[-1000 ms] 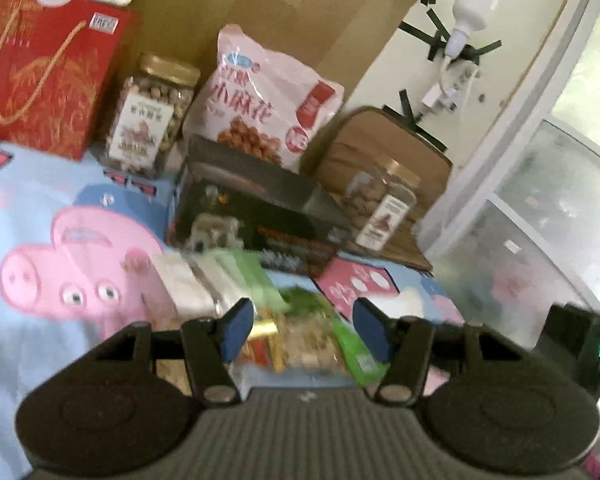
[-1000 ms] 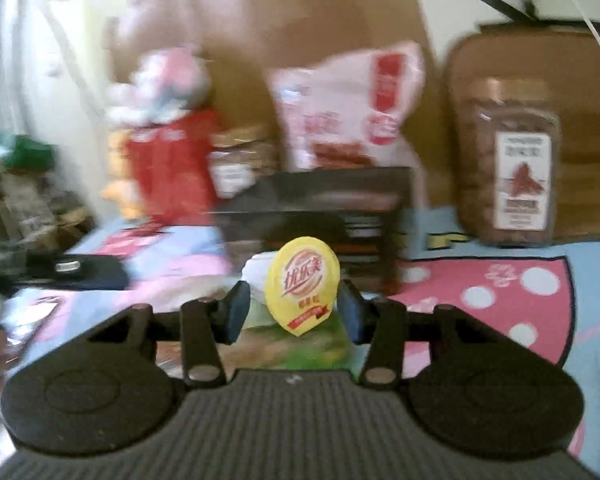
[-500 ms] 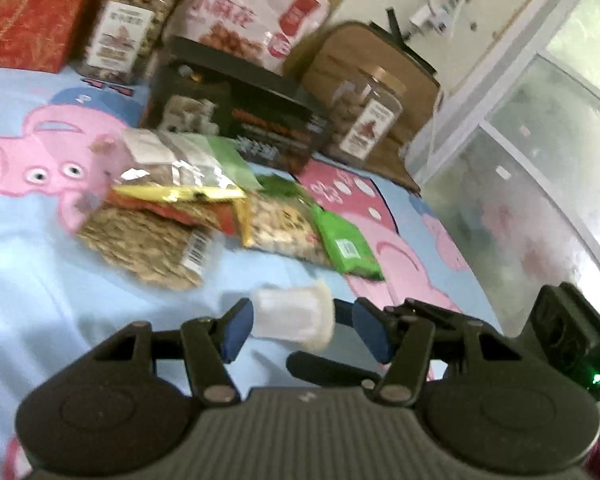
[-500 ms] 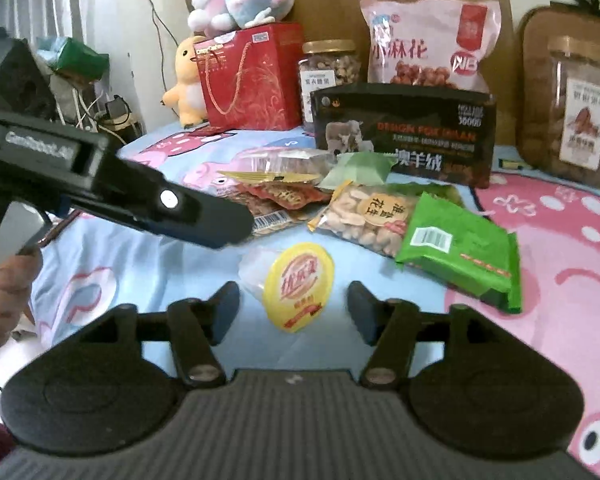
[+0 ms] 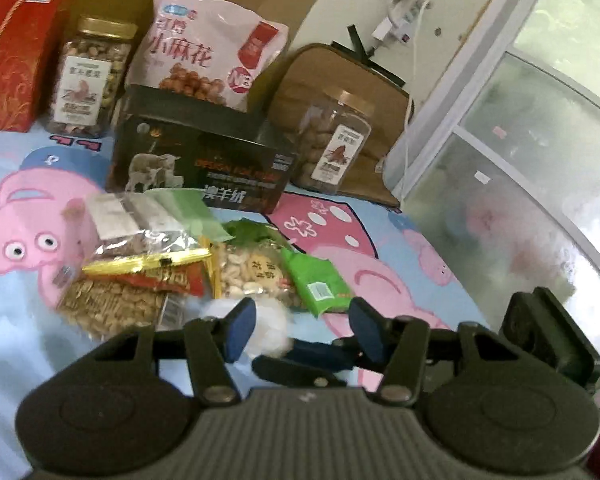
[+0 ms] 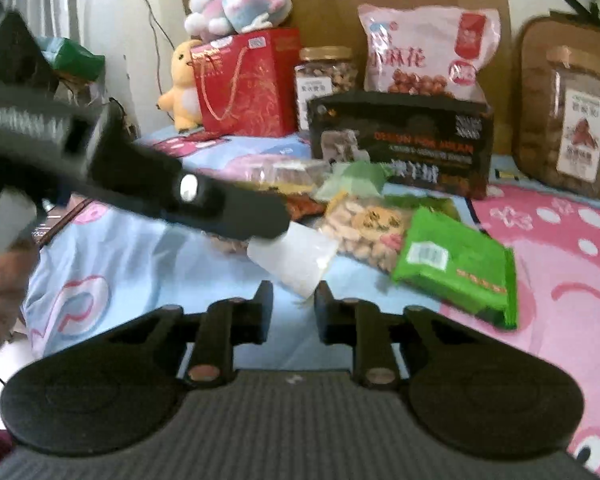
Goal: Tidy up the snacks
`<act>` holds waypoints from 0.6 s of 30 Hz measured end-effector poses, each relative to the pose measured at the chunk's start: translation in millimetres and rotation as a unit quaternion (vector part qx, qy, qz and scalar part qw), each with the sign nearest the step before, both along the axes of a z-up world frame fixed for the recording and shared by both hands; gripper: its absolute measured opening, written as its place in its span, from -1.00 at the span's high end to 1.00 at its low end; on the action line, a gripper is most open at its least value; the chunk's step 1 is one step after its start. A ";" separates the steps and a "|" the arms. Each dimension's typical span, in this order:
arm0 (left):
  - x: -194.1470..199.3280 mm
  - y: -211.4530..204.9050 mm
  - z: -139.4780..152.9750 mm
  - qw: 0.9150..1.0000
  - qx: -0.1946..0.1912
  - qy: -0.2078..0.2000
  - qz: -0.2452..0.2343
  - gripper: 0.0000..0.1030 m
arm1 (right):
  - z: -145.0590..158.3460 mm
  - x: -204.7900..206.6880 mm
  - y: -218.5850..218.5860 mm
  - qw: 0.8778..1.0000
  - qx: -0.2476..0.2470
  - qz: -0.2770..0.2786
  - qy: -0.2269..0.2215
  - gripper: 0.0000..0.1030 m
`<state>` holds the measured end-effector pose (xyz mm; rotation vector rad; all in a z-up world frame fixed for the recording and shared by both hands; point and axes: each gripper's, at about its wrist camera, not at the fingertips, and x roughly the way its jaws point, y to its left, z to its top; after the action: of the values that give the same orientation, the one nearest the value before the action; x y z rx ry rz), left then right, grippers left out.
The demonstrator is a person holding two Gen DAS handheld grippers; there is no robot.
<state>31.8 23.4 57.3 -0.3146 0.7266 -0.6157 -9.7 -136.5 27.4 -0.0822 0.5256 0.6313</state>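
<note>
A small translucent white jelly cup (image 6: 294, 258) lies on its side on the blue bedsheet (image 6: 112, 264), just ahead of my right gripper (image 6: 294, 308), whose jaws are nearly closed and empty. In the left wrist view the cup (image 5: 270, 330) sits beside my left gripper's left finger; my left gripper (image 5: 300, 330) is open and holds nothing. A pile of snack packets lies beyond: a peanut bag (image 5: 252, 272), a green packet (image 5: 318, 288), a seed bag (image 5: 112, 306) and a clear bag (image 5: 140, 232).
A black box (image 5: 200, 160), a pink snack bag (image 5: 210, 60), two nut jars (image 5: 90, 80) (image 5: 334, 148) and a red gift bag (image 5: 14, 52) stand at the back. A window (image 5: 520, 160) is at the right. Plush toys (image 6: 240, 4) sit far left.
My right gripper let go of the yellow-lidded jelly cup, which now lies on the sheet, and its jaws closed. My left gripper moved in over the cup, still open.
</note>
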 end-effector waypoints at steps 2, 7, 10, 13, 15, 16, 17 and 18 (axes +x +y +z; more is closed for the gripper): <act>4.5 1.3 -5.0 1.000 0.008 0.009 0.006 -0.01 | -1.3 2.6 4.6 1.000 -0.013 0.001 0.002 0.61; 13.1 30.9 -17.0 0.999 -0.017 0.032 0.034 -0.01 | -4.5 -0.3 2.6 0.999 -0.048 -0.002 -0.011 0.47; 17.2 44.9 -21.8 0.998 -0.036 0.042 0.039 -0.02 | -2.1 0.2 0.9 0.999 -0.050 -0.003 -0.020 0.23; 21.2 44.2 -25.0 0.998 -0.038 0.047 0.033 -0.02 | -1.8 4.0 5.5 0.998 -0.051 0.001 -0.027 -0.01; 24.1 39.6 -29.9 0.998 -0.032 0.052 0.027 -0.02 | -3.2 8.6 12.1 0.998 -0.060 0.005 -0.028 -0.02; 26.3 36.8 -34.1 0.998 -0.032 0.059 0.023 -0.02 | -4.5 11.6 16.0 0.998 -0.064 0.008 -0.028 -0.02; 28.5 34.1 -39.9 0.997 -0.034 0.067 0.017 0.01 | -5.5 14.5 19.2 0.997 -0.066 0.012 -0.026 -0.02; 29.3 32.1 -43.7 0.997 -0.037 0.071 0.014 -0.01 | -7.5 18.2 22.4 0.997 -0.065 0.017 -0.021 -0.02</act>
<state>61.2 55.5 13.6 -0.4405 0.8357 -0.5985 8.5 -114.1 19.9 -0.2279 0.5249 0.6271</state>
